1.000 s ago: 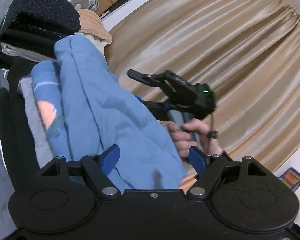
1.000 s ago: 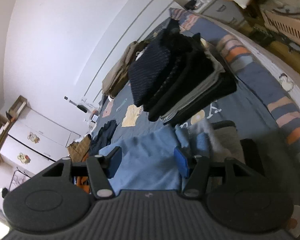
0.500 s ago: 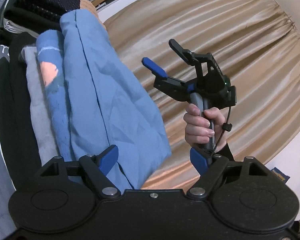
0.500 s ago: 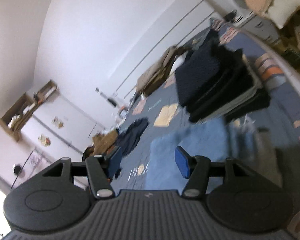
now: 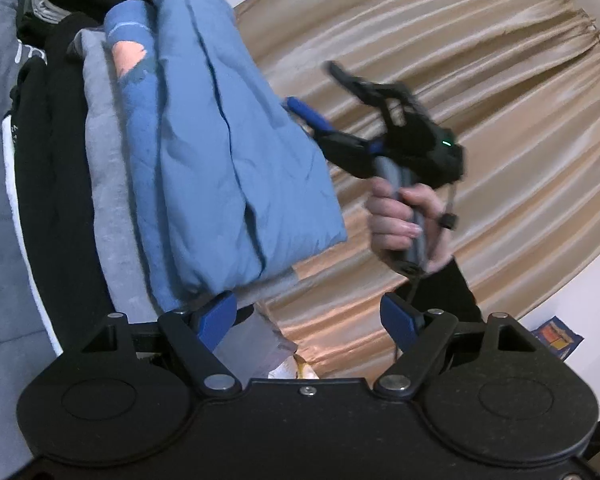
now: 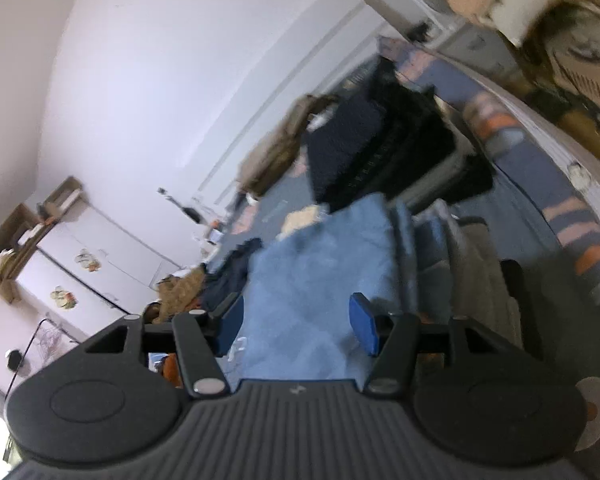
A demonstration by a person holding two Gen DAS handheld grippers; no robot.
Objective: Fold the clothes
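Both my claws are spread with nothing between the pads: my left gripper sits just beside the near edge of the folded blue garment, and my right gripper, held in a hand before the tan curtain, is close to its far corner. I see the garment topping a pile of folded clothes on the bed.

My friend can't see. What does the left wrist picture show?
A folded blue garment lies on a pile of folded clothes. The open left gripper is just short of it, and a hand holds the open right gripper beside it, before a tan curtain.
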